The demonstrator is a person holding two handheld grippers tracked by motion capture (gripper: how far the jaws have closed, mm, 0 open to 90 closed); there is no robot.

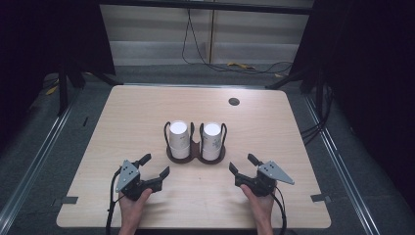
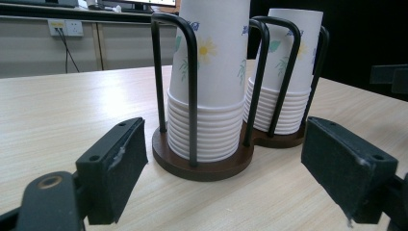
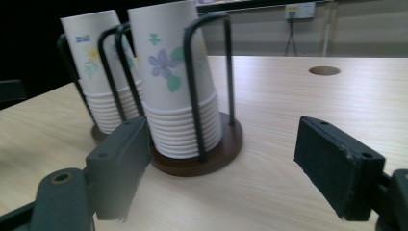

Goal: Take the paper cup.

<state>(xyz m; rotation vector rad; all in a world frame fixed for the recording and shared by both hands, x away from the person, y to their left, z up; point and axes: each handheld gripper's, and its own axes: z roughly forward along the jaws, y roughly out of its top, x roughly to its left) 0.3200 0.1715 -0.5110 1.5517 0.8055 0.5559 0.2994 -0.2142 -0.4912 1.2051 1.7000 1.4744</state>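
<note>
A dark wooden figure-eight cup holder (image 1: 195,155) with black wire hoops stands mid-table, holding two upside-down stacks of floral paper cups: left stack (image 1: 179,139), right stack (image 1: 212,141), rims ribbed. On the pale wood-grain table (image 1: 274,127), the left gripper (image 1: 155,169) and right gripper (image 1: 243,165) sit near it, matte black jaws spread wide, empty.

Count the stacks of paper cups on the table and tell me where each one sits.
2. The left cup stack and the right cup stack stand upside down, side by side in the double holder at the table's middle. How many cups each stack holds can't be told.
</note>
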